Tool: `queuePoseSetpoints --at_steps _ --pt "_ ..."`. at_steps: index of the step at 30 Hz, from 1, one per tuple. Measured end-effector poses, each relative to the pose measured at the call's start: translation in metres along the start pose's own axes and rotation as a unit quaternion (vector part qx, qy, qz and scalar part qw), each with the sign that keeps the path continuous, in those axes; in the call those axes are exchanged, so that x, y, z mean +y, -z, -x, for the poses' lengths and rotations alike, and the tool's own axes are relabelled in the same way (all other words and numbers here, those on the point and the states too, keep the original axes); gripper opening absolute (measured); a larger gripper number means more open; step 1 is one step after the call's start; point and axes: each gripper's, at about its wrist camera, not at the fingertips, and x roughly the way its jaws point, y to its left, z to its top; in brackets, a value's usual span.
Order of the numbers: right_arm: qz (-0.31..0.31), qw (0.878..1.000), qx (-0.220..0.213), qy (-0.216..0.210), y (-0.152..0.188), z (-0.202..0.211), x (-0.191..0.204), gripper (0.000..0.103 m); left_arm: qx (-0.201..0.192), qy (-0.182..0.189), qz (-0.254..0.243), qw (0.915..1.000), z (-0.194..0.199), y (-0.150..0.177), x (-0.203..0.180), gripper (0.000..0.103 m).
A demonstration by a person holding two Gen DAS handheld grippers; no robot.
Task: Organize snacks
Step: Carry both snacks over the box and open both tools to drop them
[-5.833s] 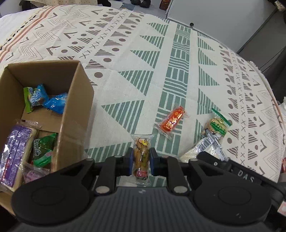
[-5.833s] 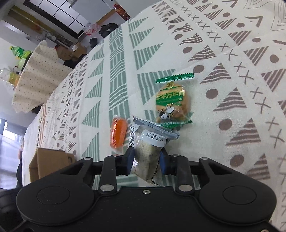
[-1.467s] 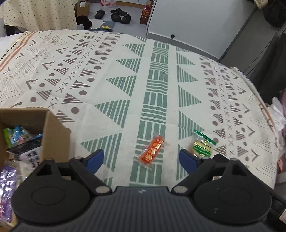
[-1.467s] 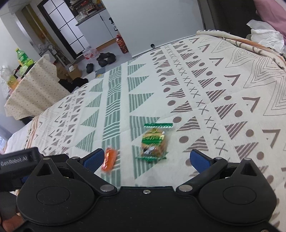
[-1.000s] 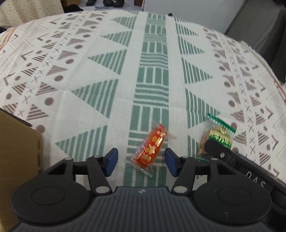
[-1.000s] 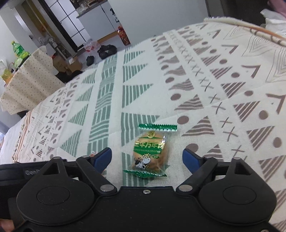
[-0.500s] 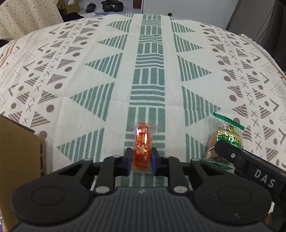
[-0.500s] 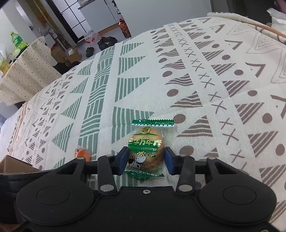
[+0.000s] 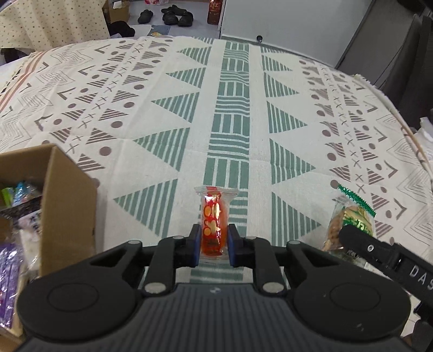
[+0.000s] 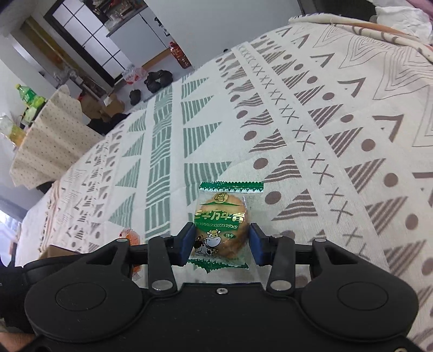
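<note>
In the left wrist view my left gripper [image 9: 213, 241] is shut on a small red snack packet [image 9: 213, 222] with yellow print, held upright above the patterned cloth. My right gripper [image 10: 220, 243] is shut on a green-edged biscuit packet [image 10: 220, 224] with a cow printed on it. That biscuit packet [image 9: 349, 219] also shows at the right of the left wrist view, behind a right gripper finger [image 9: 360, 243]. The red packet [image 10: 130, 235] peeks out at lower left in the right wrist view. An open cardboard box [image 9: 67, 195] holding several snacks stands at the left.
A cloth [image 9: 232, 113] with green and brown triangles covers the table. Its rounded far edge drops to a floor with shoes [image 9: 173, 15] and a bottle [image 9: 215, 10]. A dotted cloth over furniture [image 10: 51, 135] stands at far left, and white fabric [image 10: 400, 16] lies at top right.
Both grippers went from wide open to shut, the left on the red packet, the right on the biscuit packet. Both packets have since lifted a little off the cloth.
</note>
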Motion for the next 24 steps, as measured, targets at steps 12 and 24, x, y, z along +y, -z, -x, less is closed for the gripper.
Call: queuePoseSetpoints --at_steps 12,24 --pt "-0.003 0.999 -0.043 -0.012 0.015 0.05 0.019 0.042 -0.029 0.026 0.012 0.9992 0.053 0.02 0.022 0.019" --pt "0.009 0.997 -0.068 -0.032 0.031 0.079 0.052 0.042 -0.066 0.034 0.039 0.9965 0.102 0.025 0.06 0.019"
